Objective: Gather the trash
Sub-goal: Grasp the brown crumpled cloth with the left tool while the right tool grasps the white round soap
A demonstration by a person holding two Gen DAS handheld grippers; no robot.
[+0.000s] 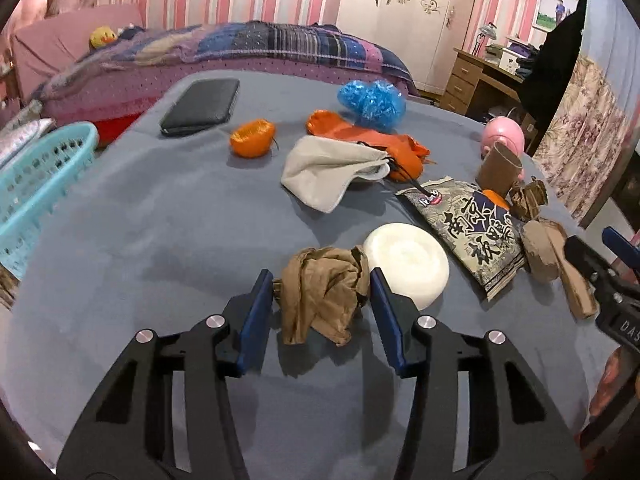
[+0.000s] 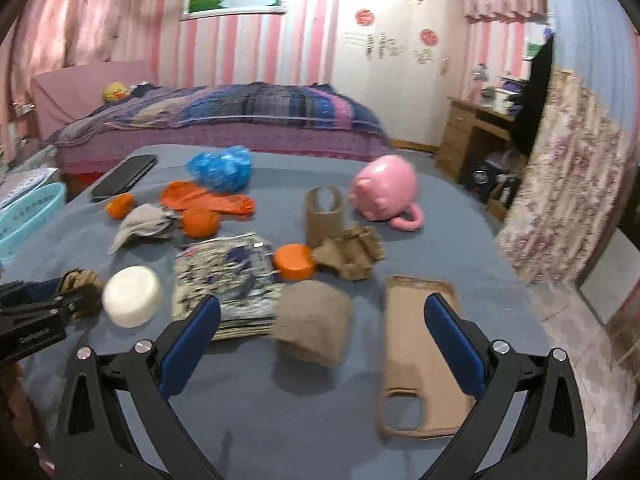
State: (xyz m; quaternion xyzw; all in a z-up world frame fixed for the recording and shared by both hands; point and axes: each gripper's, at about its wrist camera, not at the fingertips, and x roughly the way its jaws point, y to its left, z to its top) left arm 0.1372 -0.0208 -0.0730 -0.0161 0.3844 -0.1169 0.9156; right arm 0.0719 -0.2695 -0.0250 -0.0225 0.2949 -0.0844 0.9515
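Note:
My left gripper (image 1: 320, 292) is open, its blue pads on either side of a crumpled brown paper wad (image 1: 322, 292) on the grey-blue table; the wad also shows in the right wrist view (image 2: 82, 286). My right gripper (image 2: 320, 320) is open wide above a brown paper lump (image 2: 314, 326) and a tan phone case (image 2: 422, 360). Other trash lies around: a printed snack bag (image 1: 468, 224), a cardboard tube (image 2: 324, 216), crumpled cardboard (image 2: 354, 256), orange peel (image 1: 252, 138), a blue plastic bag (image 1: 372, 102) and an orange bag (image 1: 360, 136).
A teal basket (image 1: 36, 176) hangs off the table's left edge. A white round dish (image 1: 408, 268), a pink piggy bank (image 2: 384, 188), a black phone (image 1: 200, 106), a grey cloth (image 1: 328, 170) and an orange lid (image 2: 294, 262) also lie on the table. A bed stands behind.

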